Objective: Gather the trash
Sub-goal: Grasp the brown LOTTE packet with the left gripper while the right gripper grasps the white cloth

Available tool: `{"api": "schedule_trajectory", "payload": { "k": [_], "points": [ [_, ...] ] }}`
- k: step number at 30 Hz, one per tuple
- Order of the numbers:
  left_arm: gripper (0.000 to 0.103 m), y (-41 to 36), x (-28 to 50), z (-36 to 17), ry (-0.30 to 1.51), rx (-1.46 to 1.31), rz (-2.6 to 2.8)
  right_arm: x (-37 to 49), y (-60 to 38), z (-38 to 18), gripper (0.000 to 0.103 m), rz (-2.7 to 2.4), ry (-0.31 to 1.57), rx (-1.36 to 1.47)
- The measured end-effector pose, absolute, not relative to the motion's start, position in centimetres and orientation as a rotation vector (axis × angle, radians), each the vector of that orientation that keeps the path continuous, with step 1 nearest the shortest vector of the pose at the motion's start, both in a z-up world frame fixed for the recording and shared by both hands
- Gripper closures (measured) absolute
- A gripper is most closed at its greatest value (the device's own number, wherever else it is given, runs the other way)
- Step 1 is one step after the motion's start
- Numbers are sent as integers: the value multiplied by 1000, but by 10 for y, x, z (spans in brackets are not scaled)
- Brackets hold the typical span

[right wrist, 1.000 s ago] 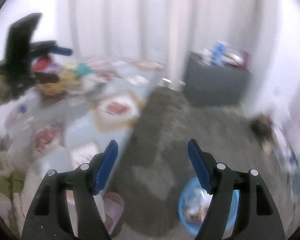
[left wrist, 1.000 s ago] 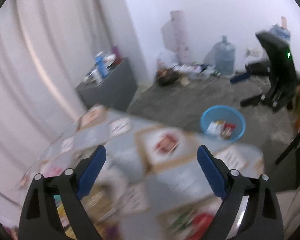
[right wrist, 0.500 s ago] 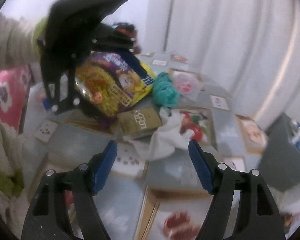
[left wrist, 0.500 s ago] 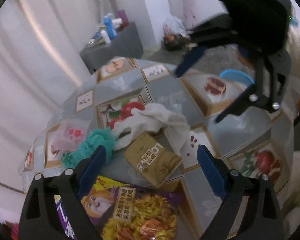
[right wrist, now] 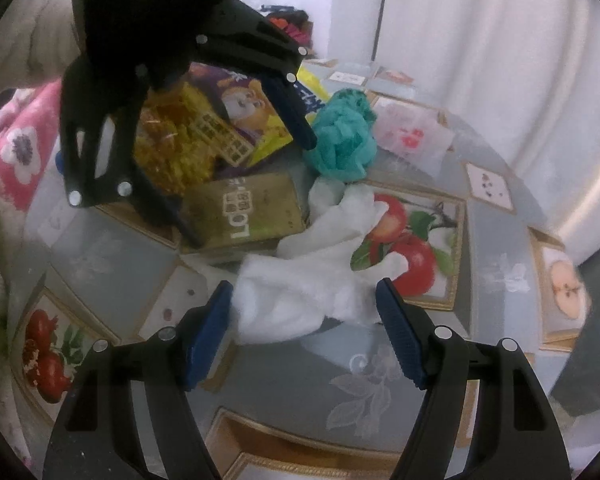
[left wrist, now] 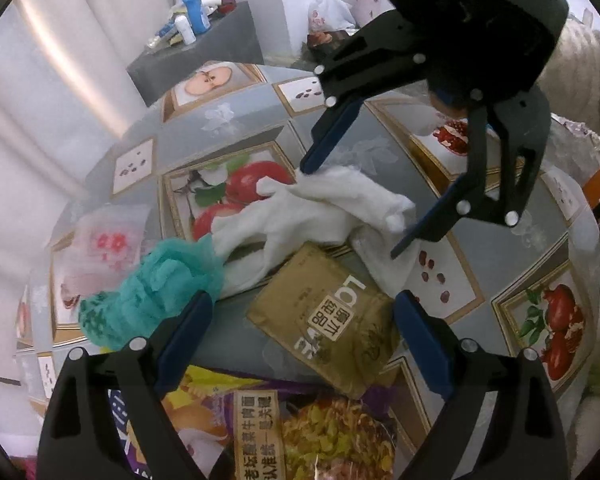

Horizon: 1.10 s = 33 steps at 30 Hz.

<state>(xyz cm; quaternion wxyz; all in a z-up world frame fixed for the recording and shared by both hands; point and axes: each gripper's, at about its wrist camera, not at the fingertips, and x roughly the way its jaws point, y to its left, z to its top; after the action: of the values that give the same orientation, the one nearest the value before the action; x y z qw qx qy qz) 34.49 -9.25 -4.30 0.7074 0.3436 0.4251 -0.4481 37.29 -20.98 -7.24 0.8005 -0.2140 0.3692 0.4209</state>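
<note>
Both grippers hang over a table covered in a fruit-print cloth, pointing steeply down at a small heap of trash.

The left gripper has its jaws spread wide with nothing clamped. Right between them lies a gold packet, flat on the cloth, its far corner tucked under a white rag. Under the near end of the jaws sits a purple and yellow snack bag. Just beyond the left jaw's tip is a bunched teal net, and past that a clear plastic bag with red print.

The right gripper is also released, its jaws wide and straddling the near end of the white rag; whether the pads touch the fabric I cannot tell. The rag trails away from those jaws toward the gold packet and the teal net.

Farther off, beyond the table edge, a dark grey cabinet stands against a white curtain, with bottles on top.
</note>
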Motion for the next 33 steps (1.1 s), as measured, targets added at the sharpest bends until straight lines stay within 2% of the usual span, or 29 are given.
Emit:
{"api": "schedule_trajectory", "payload": {
  "k": [12, 16, 19, 22, 27, 33],
  "points": [
    [13, -101, 359, -50, 1051, 714, -1011, 386, -212, -81, 43, 943, 818, -407],
    [21, -105, 360, -53, 1069, 698, -1035, 391, -212, -83, 45, 937, 818, -403],
    [22, -109, 360, -54, 1076, 694, -1029, 392, -214, -83, 48, 935, 820, -401],
    [24, -111, 361, -56, 1084, 689, -1014, 389, -218, -82, 53, 929, 821, -398],
    [27, -112, 358, -56, 1066, 691, -999, 381, -229, -80, 67, 917, 825, -383],
    [28, -116, 348, -55, 1044, 708, -1011, 376, -234, -80, 72, 908, 825, -375]
  ]
}}
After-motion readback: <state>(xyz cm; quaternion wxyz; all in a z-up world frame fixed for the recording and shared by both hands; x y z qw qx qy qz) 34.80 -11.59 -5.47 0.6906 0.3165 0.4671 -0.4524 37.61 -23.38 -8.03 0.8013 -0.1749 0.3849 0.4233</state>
